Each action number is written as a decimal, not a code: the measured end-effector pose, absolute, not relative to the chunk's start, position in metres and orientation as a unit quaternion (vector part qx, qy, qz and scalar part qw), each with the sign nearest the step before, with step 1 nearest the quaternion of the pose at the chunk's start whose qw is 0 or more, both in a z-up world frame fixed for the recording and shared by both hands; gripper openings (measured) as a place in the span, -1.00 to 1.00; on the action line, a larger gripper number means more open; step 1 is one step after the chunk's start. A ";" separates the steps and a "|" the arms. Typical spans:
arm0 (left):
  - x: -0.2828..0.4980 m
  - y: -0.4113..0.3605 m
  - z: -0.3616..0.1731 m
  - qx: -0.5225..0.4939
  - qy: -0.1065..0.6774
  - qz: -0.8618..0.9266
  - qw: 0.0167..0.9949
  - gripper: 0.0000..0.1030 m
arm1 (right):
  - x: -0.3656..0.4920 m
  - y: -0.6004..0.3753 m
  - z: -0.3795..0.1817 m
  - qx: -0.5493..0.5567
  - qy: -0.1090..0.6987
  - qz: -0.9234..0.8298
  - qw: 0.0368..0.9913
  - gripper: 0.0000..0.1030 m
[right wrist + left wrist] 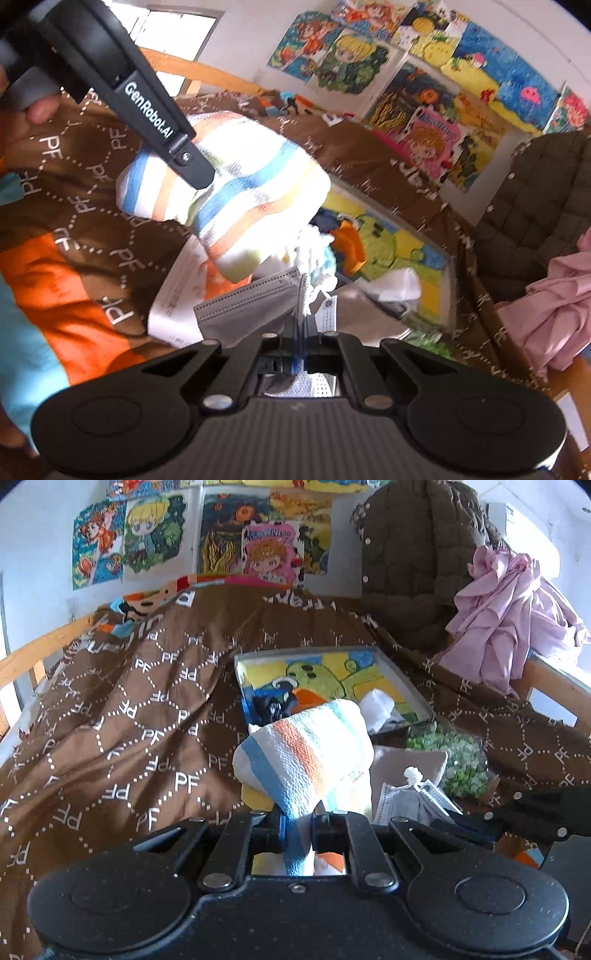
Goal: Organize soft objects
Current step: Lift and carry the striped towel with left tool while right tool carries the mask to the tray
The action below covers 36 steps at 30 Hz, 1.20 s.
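Clearly both grippers are loaded: the left gripper [297, 825] has its fingers clamped on a striped towel [306, 753], held up over the brown bedspread [140, 701], and the right gripper [301, 332] has its fingers pinched together on a grey face mask [247, 304]. The picture-lined tray [402, 679] lies just beyond. Best, I judge, to carry each over the tray, lower it inside the rim, then release 1 at a time.

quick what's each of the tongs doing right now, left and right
Left tongs: shut on the striped towel.
Right tongs: shut on the grey face mask.
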<state>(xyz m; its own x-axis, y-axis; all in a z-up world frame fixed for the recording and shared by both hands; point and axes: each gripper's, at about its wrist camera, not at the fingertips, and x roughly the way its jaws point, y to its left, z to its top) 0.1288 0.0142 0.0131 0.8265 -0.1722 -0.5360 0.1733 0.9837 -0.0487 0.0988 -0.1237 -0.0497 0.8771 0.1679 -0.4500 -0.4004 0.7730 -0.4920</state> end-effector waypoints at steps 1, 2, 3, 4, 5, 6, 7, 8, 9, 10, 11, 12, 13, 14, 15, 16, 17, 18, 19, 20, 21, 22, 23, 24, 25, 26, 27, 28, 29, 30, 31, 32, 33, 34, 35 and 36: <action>0.129 0.014 0.014 -0.001 0.277 -0.089 0.957 -0.77 | 0.098 -0.124 -0.048 -0.299 0.188 0.150 0.923 -0.95; 0.128 0.015 0.015 -0.004 0.273 -0.089 0.958 -0.77 | 0.098 -0.124 -0.046 -0.299 0.182 0.146 0.925 -0.95; 0.128 0.016 0.016 -0.007 0.268 -0.088 0.959 -0.77 | 0.097 -0.124 -0.045 -0.299 0.176 0.142 0.927 -0.95; 0.129 0.016 0.017 -0.008 0.264 -0.087 0.961 -0.77 | 0.097 -0.127 -0.040 -0.296 0.164 0.135 0.931 -0.95; 0.130 0.015 0.018 -0.008 0.260 -0.087 0.962 -0.76 | 0.099 -0.127 -0.037 -0.292 0.161 0.133 0.933 -0.95; 0.133 0.015 0.018 -0.009 0.256 -0.087 0.963 -0.76 | 0.101 -0.128 -0.035 -0.287 0.159 0.131 0.936 -0.95; 0.136 0.015 0.018 -0.012 0.253 -0.090 0.963 -0.76 | 0.101 -0.128 -0.035 -0.287 0.159 0.131 0.936 -0.95; 0.140 0.014 0.018 -0.013 0.248 -0.094 0.964 -0.76 | 0.105 -0.131 -0.030 -0.276 0.155 0.127 0.940 -0.95; 0.143 0.013 0.017 -0.013 0.244 -0.097 0.965 -0.76 | 0.106 -0.131 -0.029 -0.273 0.152 0.125 0.942 -0.95; 0.148 0.011 0.017 -0.011 0.238 -0.101 0.966 -0.76 | 0.106 -0.131 -0.029 -0.273 0.152 0.125 0.942 -0.95; 0.152 0.010 0.018 -0.008 0.232 -0.102 0.967 -0.76 | 0.110 -0.133 -0.026 -0.270 0.142 0.121 0.944 -0.95; 0.156 0.009 0.018 -0.007 0.229 -0.103 0.968 -0.76 | 0.110 -0.133 -0.026 -0.270 0.142 0.121 0.944 -0.95; 0.161 0.010 0.019 -0.008 0.226 -0.103 0.969 -0.76 | 0.113 -0.134 -0.024 -0.266 0.136 0.118 0.947 -0.95; 0.167 0.010 0.020 -0.008 0.223 -0.101 0.969 -0.76 | 0.124 -0.139 -0.017 -0.252 0.128 0.112 0.953 -0.95; 0.174 0.010 0.021 -0.010 0.219 -0.100 0.971 -0.76 | 0.132 -0.143 -0.014 -0.243 0.124 0.109 0.956 -0.95; 0.181 0.009 0.023 -0.012 0.215 -0.097 0.972 -0.76 | 0.141 -0.145 -0.011 -0.235 0.121 0.107 0.959 -0.95; 0.190 0.009 0.025 -0.012 0.211 -0.093 0.973 -0.76 | 0.152 -0.149 -0.008 -0.225 0.116 0.104 0.962 -0.95; 0.200 0.008 0.026 -0.013 0.207 -0.090 0.974 -0.76 | 0.152 -0.149 -0.008 -0.225 0.116 0.104 0.962 -0.95; 0.209 0.007 0.027 -0.013 0.202 -0.088 0.975 -0.76 | 0.162 -0.152 -0.006 -0.219 0.112 0.099 0.964 -0.95; 0.220 0.006 0.027 -0.012 0.197 -0.088 0.976 -0.76 | 0.173 -0.154 -0.004 -0.211 0.109 0.095 0.967 -0.95; 0.234 0.003 0.027 -0.010 0.191 -0.087 0.978 -0.76 | 0.186 -0.157 -0.003 -0.201 0.107 0.092 0.969 -0.95; 0.245 0.001 0.026 -0.008 0.186 -0.085 0.979 -0.76 | 0.201 -0.161 -0.001 -0.190 0.105 0.089 0.972 -0.95; 0.259 -0.001 0.024 -0.006 0.182 -0.085 0.980 -0.76 | 0.229 -0.168 -0.001 -0.174 0.103 0.080 0.976 -0.95; 0.273 -0.003 0.022 -0.007 0.177 -0.086 0.980 -0.76 | 0.229 -0.168 -0.001 -0.174 0.103 0.080 0.976 -0.95; 0.288 -0.006 0.020 -0.009 0.173 -0.085 0.981 -0.76 | 0.247 -0.171 0.000 -0.164 0.106 0.076 0.978 -0.95; 0.302 -0.009 0.017 -0.009 0.169 -0.084 0.982 -0.76 | 0.261 -0.173 0.000 -0.156 0.108 0.072 0.979 -0.95; 0.316 -0.013 0.013 -0.009 0.162 -0.080 0.984 -0.76 | 0.291 -0.179 0.001 -0.129 0.115 0.065 0.983 -0.95; 0.328 -0.015 0.009 -0.014 0.155 -0.076 0.985 -0.76 | 0.303 -0.181 0.001 -0.113 0.119 0.063 0.984 -0.95; 0.338 -0.017 0.005 -0.018 0.150 -0.076 0.986 -0.76 | 0.318 -0.184 0.002 -0.086 0.123 0.062 0.987 -0.95; 0.347 -0.020 0.000 -0.020 0.147 -0.077 0.986 -0.76 | 0.329 -0.187 0.002 -0.056 0.129 0.062 0.988 -0.95; 0.355 -0.021 -0.007 -0.024 0.143 -0.074 0.987 -0.76 | 0.339 -0.192 0.000 -0.023 0.137 0.064 0.988 -0.95; 0.360 -0.021 -0.012 -0.029 0.142 -0.073 0.987 -0.76 | 0.339 -0.192 0.000 -0.023 0.137 0.064 0.988 -0.95; 0.366 -0.021 -0.018 -0.036 0.144 -0.072 0.986 -0.76 | 0.356 -0.195 -0.004 0.011 0.152 0.066 0.986 -0.95; 0.372 -0.019 -0.024 -0.041 0.147 -0.070 0.986 -0.76 | 0.363 -0.195 -0.006 0.015 0.158 0.067 0.985 -0.95; 0.379 -0.019 -0.029 -0.043 0.151 -0.062 0.986 -0.76 | 0.369 -0.196 -0.009 0.023 0.164 0.068 0.984 -0.95; 0.383 -0.017 -0.033 -0.044 0.156 -0.058 0.985 -0.76 | 0.369 -0.196 -0.009 0.023 0.164 0.068 0.984 -0.95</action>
